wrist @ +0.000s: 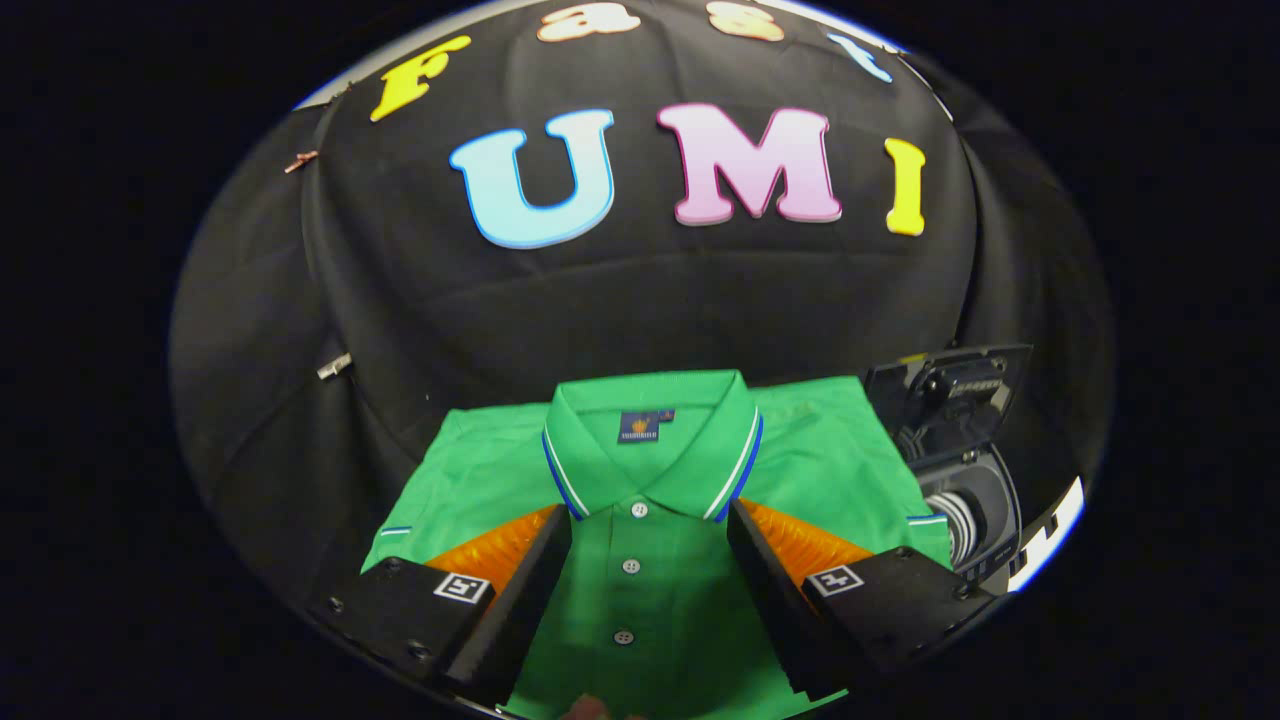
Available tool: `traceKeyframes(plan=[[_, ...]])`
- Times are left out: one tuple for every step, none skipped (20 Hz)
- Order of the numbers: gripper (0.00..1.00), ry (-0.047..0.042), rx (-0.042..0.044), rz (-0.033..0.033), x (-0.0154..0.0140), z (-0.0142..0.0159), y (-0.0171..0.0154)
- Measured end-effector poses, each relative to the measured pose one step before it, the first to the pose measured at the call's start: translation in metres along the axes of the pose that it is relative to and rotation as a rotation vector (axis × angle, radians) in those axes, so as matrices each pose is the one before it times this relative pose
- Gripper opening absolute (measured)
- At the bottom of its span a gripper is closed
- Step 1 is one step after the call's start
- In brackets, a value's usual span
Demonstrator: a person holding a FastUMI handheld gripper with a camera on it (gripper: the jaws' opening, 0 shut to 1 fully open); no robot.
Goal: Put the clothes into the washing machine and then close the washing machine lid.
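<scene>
Fingers (648, 590) spread wide over a green polo shirt (650, 500), pinching nothing, shirt lying flat between and beyond them, 3 placket buttons (631, 566) in the gap, dark washing machine (960, 450) just beside the shirt's right sleeve.

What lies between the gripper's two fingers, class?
In the gripper view, the open gripper has the green polo shirt's buttoned placket between its fingers; the collar lies just ahead of the tips.
</scene>
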State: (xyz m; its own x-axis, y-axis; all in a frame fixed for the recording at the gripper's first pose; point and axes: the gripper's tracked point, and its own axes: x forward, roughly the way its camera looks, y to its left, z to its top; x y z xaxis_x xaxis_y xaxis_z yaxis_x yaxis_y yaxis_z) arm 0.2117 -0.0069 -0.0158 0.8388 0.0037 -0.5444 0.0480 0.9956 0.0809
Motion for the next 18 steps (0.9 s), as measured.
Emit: traceKeyframes(plan=[[0.99,0.03728,-0.01914,-0.00626,0.00406,-0.0042,-0.00134],[0.99,0.03542,-0.00237,-0.00567,0.00107,-0.00463,0.00059],[0.99,0.02222,0.00214,-0.00921,0.00047,-0.00118,-0.00073],[0.99,0.02515,-0.00721,-0.00853,0.00383,0.00027,-0.00009],[0.99,0.02198,-0.01282,-0.00956,0.00129,-0.00113,0.00006],[0.99,0.01895,-0.0104,-0.01067,0.00052,-0.00099,-0.00058],[0.99,0.02688,-0.01495,-0.01331,0.00219,-0.00182,0.00007],[0.99,0.02591,-0.01943,-0.01472,0.00109,-0.00098,0.00079],[0.99,0.02363,-0.00378,-0.01475,0.00135,0.00002,-0.00092],[1.0,0.02505,0.01767,-0.0121,0.00108,-0.0004,0.00018],[1.0,0.01897,0.017,-0.01054,0.00095,0.0001,-0.00158],[1.0,0.02069,0.01342,-0.00569,0.00206,0.0003,-0.00093],[0.99,0.00382,0.00628,-0.02009,0.00052,0.00171,-0.0035],[0.94,0.00081,0.01151,-0.01095,-0.00106,-0.0003,-0.00056],[0.88,0.01377,0.00631,-0.00151,0.00034,-0.00137,0.00134],[0.88,-0.00054,-0.0028,-0.00121,-0.00147,0.00184,0.00006],[0.77,-0.00733,-0.01596,0.01253,0.00151,0.00109,-0.00023],[0.65,0.00152,-0.00713,0.00948,-0.00037,0.00079,-0.00232]])
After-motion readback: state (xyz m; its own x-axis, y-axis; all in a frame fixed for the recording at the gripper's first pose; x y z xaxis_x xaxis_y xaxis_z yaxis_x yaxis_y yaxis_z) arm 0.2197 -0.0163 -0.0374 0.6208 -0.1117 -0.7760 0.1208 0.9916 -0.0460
